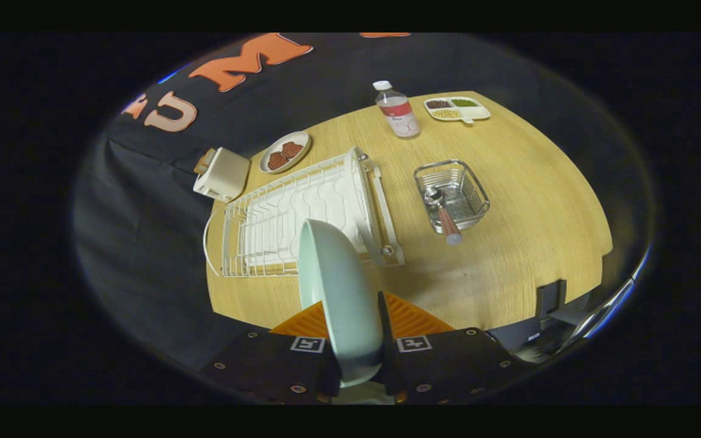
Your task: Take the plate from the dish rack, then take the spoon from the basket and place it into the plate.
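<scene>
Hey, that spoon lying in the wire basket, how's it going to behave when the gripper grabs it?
The spoon looks rigid, so it probably won't bend. Its shiny bowl may be slippery; the thicker handle sticking over the basket rim seems the safer hold. The rounded handle might roll once set down. The gripper is shut on the plate.

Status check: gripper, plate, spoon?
Gripper shut on plate, held on edge above dish rack. Spoon in basket, beyond fingers. Nothing in the way.
</scene>
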The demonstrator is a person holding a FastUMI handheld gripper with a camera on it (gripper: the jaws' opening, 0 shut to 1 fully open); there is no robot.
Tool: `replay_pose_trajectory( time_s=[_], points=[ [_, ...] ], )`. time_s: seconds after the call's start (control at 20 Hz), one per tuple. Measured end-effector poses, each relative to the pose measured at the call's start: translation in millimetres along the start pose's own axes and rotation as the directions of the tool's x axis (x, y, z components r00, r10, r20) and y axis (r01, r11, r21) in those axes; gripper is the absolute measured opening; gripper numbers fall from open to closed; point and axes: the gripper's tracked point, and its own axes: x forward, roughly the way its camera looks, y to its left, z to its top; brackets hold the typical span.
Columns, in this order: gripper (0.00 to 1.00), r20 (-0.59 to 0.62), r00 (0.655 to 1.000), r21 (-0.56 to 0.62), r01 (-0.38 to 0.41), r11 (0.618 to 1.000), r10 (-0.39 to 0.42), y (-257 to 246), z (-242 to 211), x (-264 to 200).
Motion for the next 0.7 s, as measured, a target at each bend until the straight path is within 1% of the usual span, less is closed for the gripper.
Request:
replay_pose_trajectory(
  time_s=[0.25,0.5,0.6,0.7],
  points=[
    [0.28,-0.05,0.996,0.026,-0.072,0.997,0.074,-6.5,-34.0,22.0],
    [0.28,-0.078,0.986,0.088,-0.141,0.986,0.148,-11.9,-62.3,51.3],
    [0.28,-0.074,0.984,0.112,-0.154,0.982,0.163,-12.4,-67.4,65.2],
    [0.28,-0.064,0.984,0.108,-0.157,0.982,0.164,-12.5,-74.6,79.1]
  ],
)
